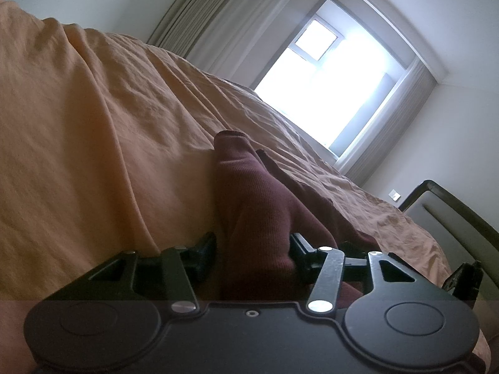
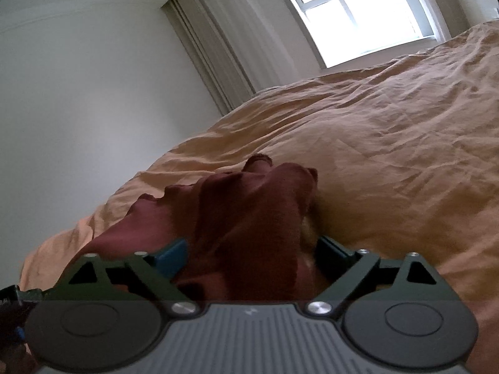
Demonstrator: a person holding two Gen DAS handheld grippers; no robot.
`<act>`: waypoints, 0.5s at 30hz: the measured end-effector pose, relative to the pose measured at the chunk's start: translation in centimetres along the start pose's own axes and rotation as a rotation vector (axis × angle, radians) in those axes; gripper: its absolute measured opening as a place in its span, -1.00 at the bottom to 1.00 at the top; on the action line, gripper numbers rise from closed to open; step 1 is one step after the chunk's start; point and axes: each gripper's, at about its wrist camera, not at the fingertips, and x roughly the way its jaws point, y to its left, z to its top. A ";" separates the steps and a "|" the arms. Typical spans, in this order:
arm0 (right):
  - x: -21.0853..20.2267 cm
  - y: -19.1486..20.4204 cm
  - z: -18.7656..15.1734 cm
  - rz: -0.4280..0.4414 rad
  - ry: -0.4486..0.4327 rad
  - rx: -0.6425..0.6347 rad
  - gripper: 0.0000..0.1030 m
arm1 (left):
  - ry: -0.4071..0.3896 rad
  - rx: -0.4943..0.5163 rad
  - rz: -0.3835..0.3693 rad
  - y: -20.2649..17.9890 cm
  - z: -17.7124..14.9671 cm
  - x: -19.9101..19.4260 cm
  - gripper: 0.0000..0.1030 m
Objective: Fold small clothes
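My left claw point(image 1: 252, 249), at the bottom centre of its view, has its two fingers closed in on a bunched fold of a dark red garment point(image 1: 255, 199); the cloth fills the gap between them and rises toward mid-frame in a ribbed ridge. My right claw point(image 2: 249, 255), also at the bottom centre of its own view, is likewise clamped on the same garment point(image 2: 243, 218), with a blue pad point(image 2: 173, 257) showing on the finger at the left and the cloth heaped up between the two fingers. Outward from both claws, the garment lies on an orange bedspread point(image 1: 93, 124) that is creased and rumpled, filling the left half of the left view and the right half of the right view. Past the bed, a bright window point(image 1: 327, 84) sits in the upper right of each view, with pale curtains point(image 1: 224, 21) beside it. A dark-framed chair point(image 1: 461, 218) stands at the right edge of the left view.
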 end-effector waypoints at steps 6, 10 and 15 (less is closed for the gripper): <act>-3.0 2.4 0.5 -0.177 -0.085 -0.070 1.00 | -0.013 0.050 0.015 -1.3 0.2 -1.5 0.68; -6.5 4.4 0.1 -0.180 -0.127 -0.142 1.00 | -0.023 0.091 0.051 -2.4 0.4 -3.5 0.87; -8.1 6.8 -1.3 -0.142 -0.051 -0.236 1.00 | 0.047 0.099 0.081 -3.1 0.2 -4.9 0.98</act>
